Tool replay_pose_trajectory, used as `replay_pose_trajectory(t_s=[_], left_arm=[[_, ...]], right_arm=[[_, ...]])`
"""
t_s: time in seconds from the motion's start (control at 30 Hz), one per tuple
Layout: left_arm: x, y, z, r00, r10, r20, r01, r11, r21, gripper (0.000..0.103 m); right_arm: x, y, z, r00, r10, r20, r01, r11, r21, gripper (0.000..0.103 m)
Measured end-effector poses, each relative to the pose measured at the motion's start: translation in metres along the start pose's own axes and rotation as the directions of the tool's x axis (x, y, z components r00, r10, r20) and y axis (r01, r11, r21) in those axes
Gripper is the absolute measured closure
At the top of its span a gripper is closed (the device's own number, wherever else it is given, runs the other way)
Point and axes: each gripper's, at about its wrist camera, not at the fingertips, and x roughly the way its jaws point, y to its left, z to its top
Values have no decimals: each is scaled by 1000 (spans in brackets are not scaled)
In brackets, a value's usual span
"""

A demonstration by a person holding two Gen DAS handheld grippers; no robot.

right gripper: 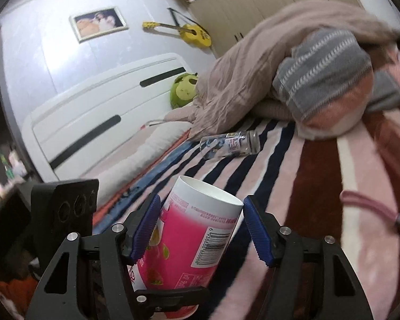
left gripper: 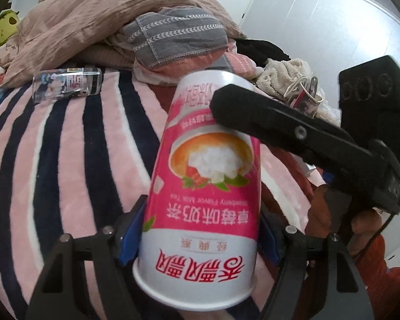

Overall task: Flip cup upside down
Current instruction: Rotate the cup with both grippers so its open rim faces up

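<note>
Two grippers: both of yours sit around the cup.
Left gripper (left gripper: 200, 229): clamped on the cup (left gripper: 202, 186) near its rim, print upside down.
Right gripper (right gripper: 200, 229): jaws apart around the cup's far end (right gripper: 189, 237), right pad off the wall.
Bed (left gripper: 66, 146): striped blanket below.
Bottle (left gripper: 66, 85): lying far left.

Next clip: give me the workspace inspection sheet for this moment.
Surface: striped blanket on a bed.
Job's things: pink cup held above the blanket, print inverted, wide rim toward the left camera.
Clutter: clear bottle lying down; heaped bedding.
Grippers: left gripper shut on the cup; right gripper open, jaws around the cup's base end, right pad apart.
Cables: nothing seen.
Surroundings: green plush, yellow guitar, framed picture.
</note>
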Motion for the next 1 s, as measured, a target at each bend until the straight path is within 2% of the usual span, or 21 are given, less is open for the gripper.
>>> replay_pose_trajectory(t_s=[0.13,0.2,0.33,0.47,0.53,0.63,0.73,0.87,0.9,1.0], left_arm=[[1,3,-7,1000,19,-11,-19,1000,2,32],[-3,8,-12,1000,18,-8,-18,1000,-18,32],[-17,18,-23,1000,-11,10,12,997,-70,32],[-20,10,-33,1000,7,9,-6,999,-35,32],[-19,6,-36,1000,13,9,-13,1000,-22,32],[-20,4,-38,1000,3,8,-3,1000,-13,32],[-20,-1,-38,1000,-13,3,13,1000,20,32],[-19,-8,-35,1000,0,-2,1,997,72,32],[-19,-8,-33,1000,1,-3,0,997,74,32],[-21,-3,-23,1000,-5,19,3,996,84,32]], right_arm=[[-1,15,-8,1000,-14,-15,12,993,-120,44],[0,22,-9,999,7,-31,-12,988,-152,47],[-3,35,-18,995,43,-85,-60,977,-205,47],[-7,44,-22,989,99,-113,-122,969,-215,47],[-6,46,-22,985,127,-113,-148,968,-203,42],[-4,45,-22,981,152,-117,-171,969,-179,38],[-4,46,-21,976,180,-122,-200,963,-179,37],[2,49,-20,973,193,-128,-213,962,-171,39],[4,49,-20,974,186,-131,-207,963,-172,46],[0,49,-18,985,156,-76,-168,969,-183,46]])
